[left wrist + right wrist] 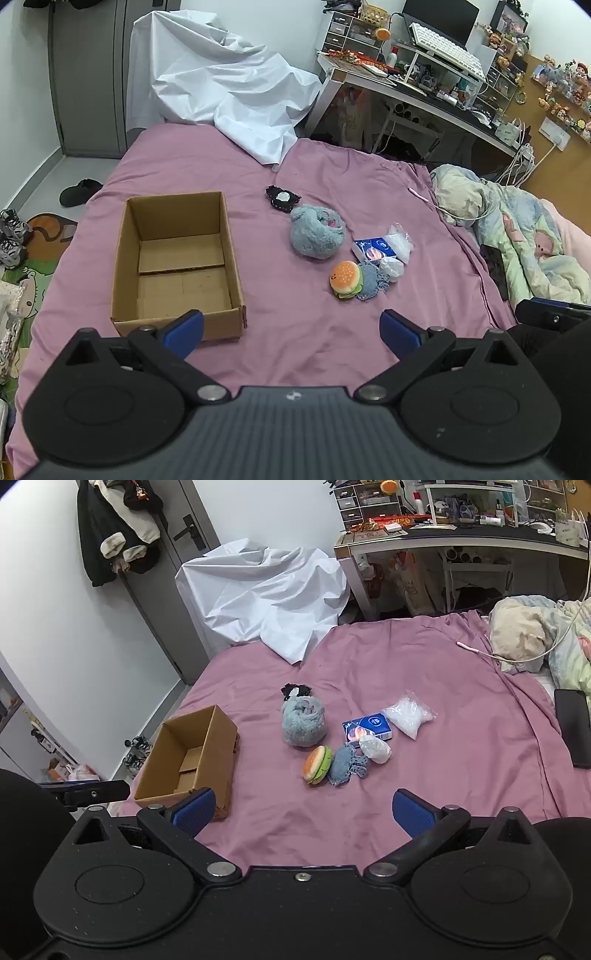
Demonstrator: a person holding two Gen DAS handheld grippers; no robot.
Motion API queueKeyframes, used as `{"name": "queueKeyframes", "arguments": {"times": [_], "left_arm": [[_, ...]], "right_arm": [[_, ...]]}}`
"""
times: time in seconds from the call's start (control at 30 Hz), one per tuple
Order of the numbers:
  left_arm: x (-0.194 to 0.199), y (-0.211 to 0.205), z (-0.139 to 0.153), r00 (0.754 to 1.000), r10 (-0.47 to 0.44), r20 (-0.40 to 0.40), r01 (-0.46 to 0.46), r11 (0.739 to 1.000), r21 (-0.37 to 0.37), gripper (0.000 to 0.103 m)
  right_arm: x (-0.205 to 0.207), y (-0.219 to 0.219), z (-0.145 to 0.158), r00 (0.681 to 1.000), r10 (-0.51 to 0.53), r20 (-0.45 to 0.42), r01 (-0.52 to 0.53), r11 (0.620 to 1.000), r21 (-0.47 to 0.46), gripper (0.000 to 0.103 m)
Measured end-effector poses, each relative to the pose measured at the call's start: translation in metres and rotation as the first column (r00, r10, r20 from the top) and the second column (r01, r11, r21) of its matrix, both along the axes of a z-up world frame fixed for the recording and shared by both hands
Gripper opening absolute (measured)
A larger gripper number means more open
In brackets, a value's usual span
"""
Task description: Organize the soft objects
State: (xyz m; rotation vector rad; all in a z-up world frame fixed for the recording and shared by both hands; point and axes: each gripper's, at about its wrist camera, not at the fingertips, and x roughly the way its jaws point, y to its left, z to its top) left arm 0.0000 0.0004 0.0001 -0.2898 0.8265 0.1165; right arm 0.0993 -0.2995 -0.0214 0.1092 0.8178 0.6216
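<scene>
An empty cardboard box [177,258] [192,757] sits on the pink bed sheet [314,350] [461,701]. To its right lie soft items: a grey-blue fluffy plush [317,230] [303,720], a burger plush [345,278] [317,764], a blue crocheted piece [371,280] [343,764], a black-and-white piece [282,197] [295,690], a blue tissue pack [375,249] [367,727], a small white bundle [391,267] [375,748] and a clear bag [399,240] [408,716]. My left gripper [291,332] and right gripper [303,812] are open and empty, above the sheet's near part.
A white sheet [221,85] [266,590] covers something at the bed's far edge. A cluttered desk [424,81] [461,535] stands beyond. A crumpled quilt [517,229] and a black phone [574,727] lie at the right. Shoes [79,192] are on the floor at the left.
</scene>
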Motion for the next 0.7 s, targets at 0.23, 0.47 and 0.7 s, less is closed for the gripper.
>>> {"name": "queueKeyframes", "arguments": {"times": [0.23, 0.47, 0.7], "left_arm": [[0.0, 0.0, 0.0, 1.0, 0.0, 0.0, 0.0, 1.0, 0.002, 0.101], [0.0005, -0.0002, 0.0, 1.0, 0.001, 0.001, -0.001, 1.0, 0.001, 0.101], [0.0, 0.0, -0.0001, 1.0, 0.001, 0.004, -0.001, 1.0, 0.001, 0.101]], "right_arm": [[-0.0015, 0.0029, 0.0031, 1.0, 0.009, 0.006, -0.009, 1.0, -0.006, 0.103], [-0.003, 0.0033, 0.0079, 1.0, 0.015, 0.018, -0.015, 1.0, -0.021, 0.103], [-0.0039, 0.0052, 0.0043, 1.0, 0.015, 0.027, -0.014, 0.999, -0.029, 0.103]]}}
